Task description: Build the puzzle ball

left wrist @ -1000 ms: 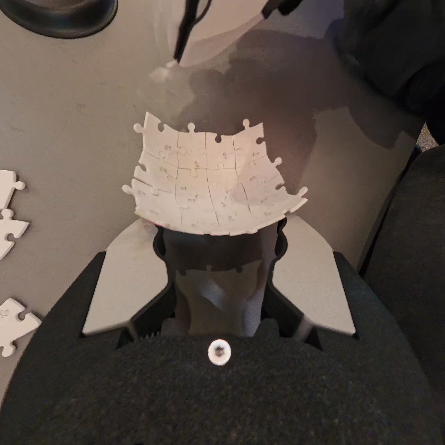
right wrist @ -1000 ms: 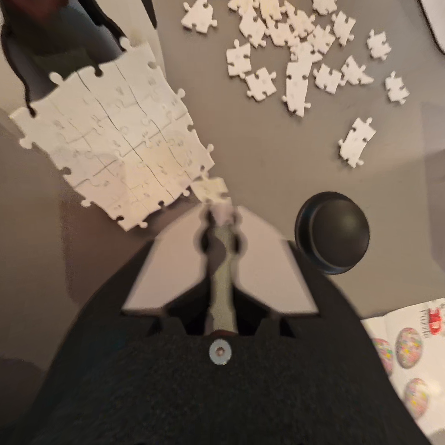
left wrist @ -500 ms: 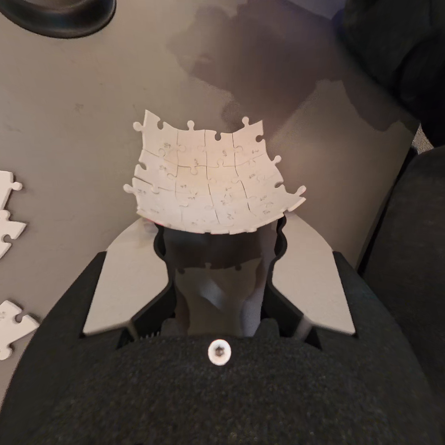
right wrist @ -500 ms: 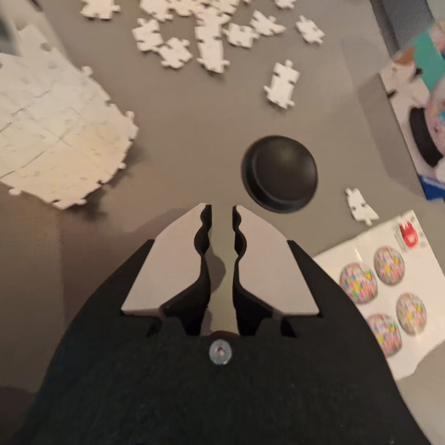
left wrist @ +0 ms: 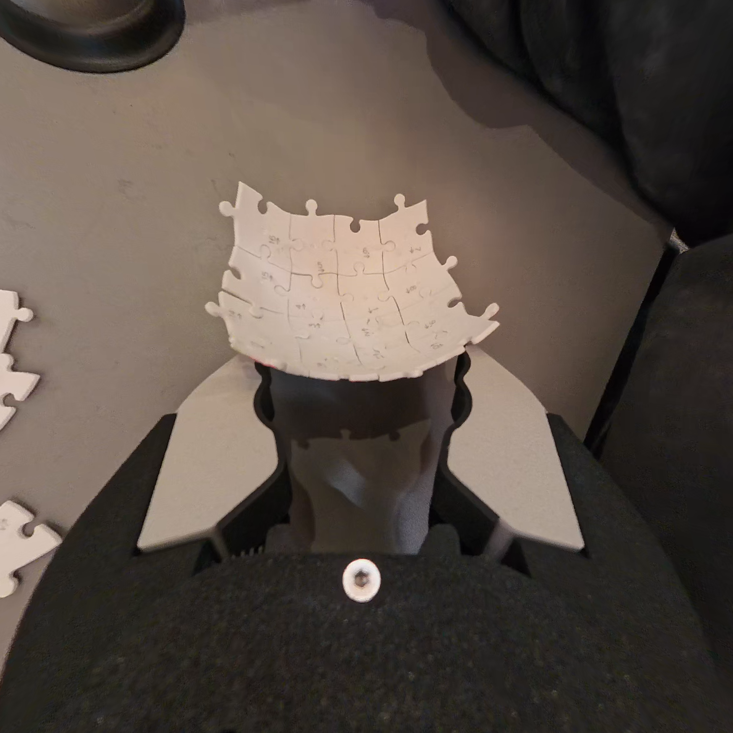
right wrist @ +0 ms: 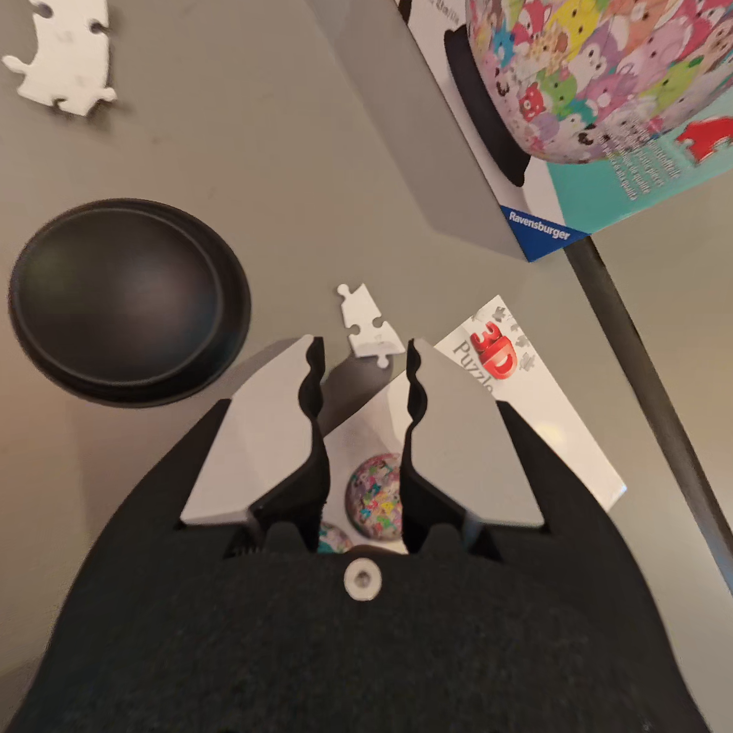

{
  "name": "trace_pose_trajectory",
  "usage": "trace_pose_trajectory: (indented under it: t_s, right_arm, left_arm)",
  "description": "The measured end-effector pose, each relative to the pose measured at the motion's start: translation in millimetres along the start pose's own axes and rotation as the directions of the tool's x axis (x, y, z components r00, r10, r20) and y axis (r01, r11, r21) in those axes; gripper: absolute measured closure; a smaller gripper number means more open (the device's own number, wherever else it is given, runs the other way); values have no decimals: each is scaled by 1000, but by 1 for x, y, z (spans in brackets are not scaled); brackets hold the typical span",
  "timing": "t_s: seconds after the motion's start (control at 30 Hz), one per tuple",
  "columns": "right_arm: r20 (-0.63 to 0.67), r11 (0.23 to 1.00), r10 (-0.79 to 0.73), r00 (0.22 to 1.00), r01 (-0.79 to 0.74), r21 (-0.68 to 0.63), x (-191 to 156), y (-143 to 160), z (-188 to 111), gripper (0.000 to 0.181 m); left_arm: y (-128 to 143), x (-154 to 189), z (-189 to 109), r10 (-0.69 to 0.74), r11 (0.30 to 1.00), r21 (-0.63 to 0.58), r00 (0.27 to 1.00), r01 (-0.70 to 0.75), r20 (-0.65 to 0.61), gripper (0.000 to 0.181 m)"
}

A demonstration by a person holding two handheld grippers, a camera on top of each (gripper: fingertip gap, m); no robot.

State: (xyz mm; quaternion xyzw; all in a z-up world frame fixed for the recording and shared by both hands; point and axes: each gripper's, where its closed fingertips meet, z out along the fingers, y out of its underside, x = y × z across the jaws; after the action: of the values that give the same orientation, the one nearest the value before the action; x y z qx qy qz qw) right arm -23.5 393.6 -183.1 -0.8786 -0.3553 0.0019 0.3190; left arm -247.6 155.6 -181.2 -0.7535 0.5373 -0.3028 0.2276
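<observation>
A curved white assembled puzzle section [left wrist: 349, 301] of several joined pieces is clamped by its near edge between the wide-set jaws of my left gripper [left wrist: 361, 363]. It is held above the grey table and casts a shadow below. My right gripper [right wrist: 365, 345] is open and empty, low over the table. A single loose white puzzle piece [right wrist: 367, 325] lies on the table just beyond its fingertips. A black round stand [right wrist: 119, 301] sits to the left of the right gripper, and its rim also shows in the left wrist view [left wrist: 91, 35].
A printed leaflet [right wrist: 555, 428] lies under and to the right of the right gripper. The colourful puzzle box [right wrist: 595, 99] stands at the far right by the table edge. Loose white pieces [left wrist: 12, 380] [right wrist: 67, 51] lie on the table. A dark upholstered seat [left wrist: 674, 396] borders the right side. Some 35 cm of space lies between my two pairs of fingers.
My right gripper let go of a piece at the section, swung right past the black stand to the single piece and opened wider. The left gripper held the section still.
</observation>
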Motion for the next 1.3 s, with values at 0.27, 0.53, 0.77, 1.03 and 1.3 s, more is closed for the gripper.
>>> trace_pose_trajectory:
  t_s: [0.27,0.53,0.77,1.03,1.3]
  right_arm:
    - [180,996,92,979,-92,-11,-10,9,7,147]
    - [161,998,17,987,-27,58,-8,0,-11,146]
    - [200,994,-106,974,97,52,3,-6,10,146]
    - [277,996,-74,958,56,71,0,4,13,149]
    - [223,991,-128,966,115,70,-3,4,12,165]
  left_arm:
    - [0,-1,0,-5,1000,-2,1000,5,-1,93]
    - [1,-1,0,-7,1000,-3,1000,7,-5,93]
    - [1,0,0,-4,1000,-3,1000,4,-7,93]
    - [0,0,1,-10,1000,-2,1000,10,-15,93]
    - [-1,-2,-2,-14,1000,5,1000,14,-10,93]
